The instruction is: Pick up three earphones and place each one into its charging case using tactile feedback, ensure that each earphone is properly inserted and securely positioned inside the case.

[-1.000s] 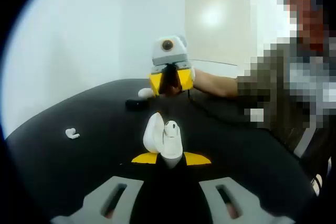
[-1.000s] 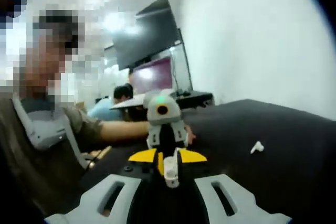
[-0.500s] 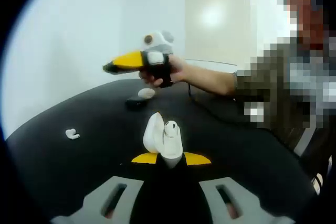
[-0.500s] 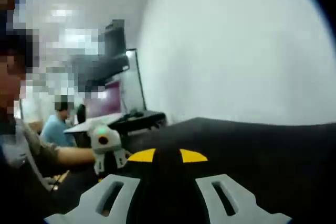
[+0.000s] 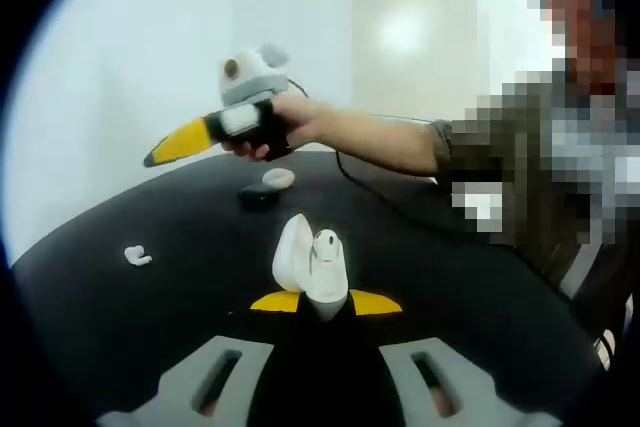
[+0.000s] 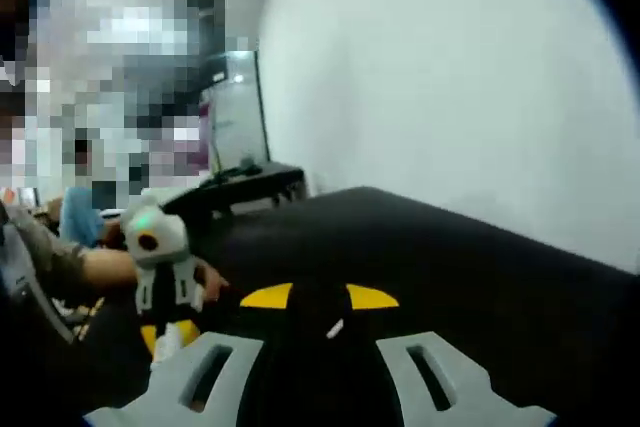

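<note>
The left gripper (image 5: 318, 299) clamps an open white charging case (image 5: 310, 267); a loose white earphone (image 5: 137, 255) lies on the black bench (image 5: 150, 327). The right gripper (image 6: 318, 299), seemingly closed on nothing, has swung leftward.

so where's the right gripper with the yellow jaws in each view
Left gripper view: the right gripper is upper left, held in a hand, its yellow jaws pointing left, above the open white charging case.
Right gripper view: it rises from the bottom centre, as that view's own jaws.
Shared landmark: the black table top, which lies beneath the gripper in both views.
</note>
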### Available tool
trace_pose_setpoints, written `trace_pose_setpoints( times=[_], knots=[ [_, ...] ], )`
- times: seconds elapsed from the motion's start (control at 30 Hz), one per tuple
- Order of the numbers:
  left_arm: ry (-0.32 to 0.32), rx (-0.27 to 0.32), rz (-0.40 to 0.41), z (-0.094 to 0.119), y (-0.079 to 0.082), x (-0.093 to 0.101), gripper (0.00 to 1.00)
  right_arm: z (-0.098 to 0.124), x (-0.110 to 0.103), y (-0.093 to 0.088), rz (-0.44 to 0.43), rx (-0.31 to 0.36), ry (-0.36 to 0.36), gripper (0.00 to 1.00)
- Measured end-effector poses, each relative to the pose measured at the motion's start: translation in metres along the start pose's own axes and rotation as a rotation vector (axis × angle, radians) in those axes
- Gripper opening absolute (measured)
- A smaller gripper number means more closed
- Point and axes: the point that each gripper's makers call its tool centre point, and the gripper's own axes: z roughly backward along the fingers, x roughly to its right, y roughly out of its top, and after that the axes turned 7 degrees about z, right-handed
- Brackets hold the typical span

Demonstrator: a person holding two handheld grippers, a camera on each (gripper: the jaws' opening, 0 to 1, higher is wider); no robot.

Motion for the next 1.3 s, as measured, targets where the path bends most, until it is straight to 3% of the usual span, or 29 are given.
trace_pose_setpoints(
  times=[0.07, 0.13, 0.37, 0.77, 0.9, 1.03, 1.3],
  knots=[
    [0.0, 0.0, -0.001, 0.0, 0.0, 0.0, 0.13, -0.007, 0.002, -0.008, -0.008, -0.042, 0.008, 0.2],
    [-0.001, 0.0, -0.002, 0.0, 0.0, 0.0, 0.13, -0.014, 0.007, -0.024, -0.002, -0.13, 0.024, 0.2],
    [-0.002, 0.0, -0.007, 0.0, 0.0, 0.001, 0.13, -0.033, 0.025, -0.051, 0.03, -0.249, 0.0, 0.2],
    [-0.003, -0.001, -0.008, 0.0, 0.0, -0.002, 0.13, -0.05, 0.025, -0.071, 0.008, -0.278, 0.053, 0.19],
    [-0.003, -0.001, -0.01, 0.0, 0.0, -0.002, 0.13, -0.052, 0.02, -0.067, -0.024, -0.25, 0.067, 0.14],
    [-0.003, -0.002, -0.01, 0.0, 0.0, -0.002, 0.13, -0.051, 0.01, -0.064, -0.009, -0.27, 0.086, 0.12],
    [-0.002, -0.002, -0.009, 0.0, 0.0, -0.002, 0.13, -0.028, -0.009, -0.023, 0.097, -0.169, 0.075, 0.12]
  ],
)
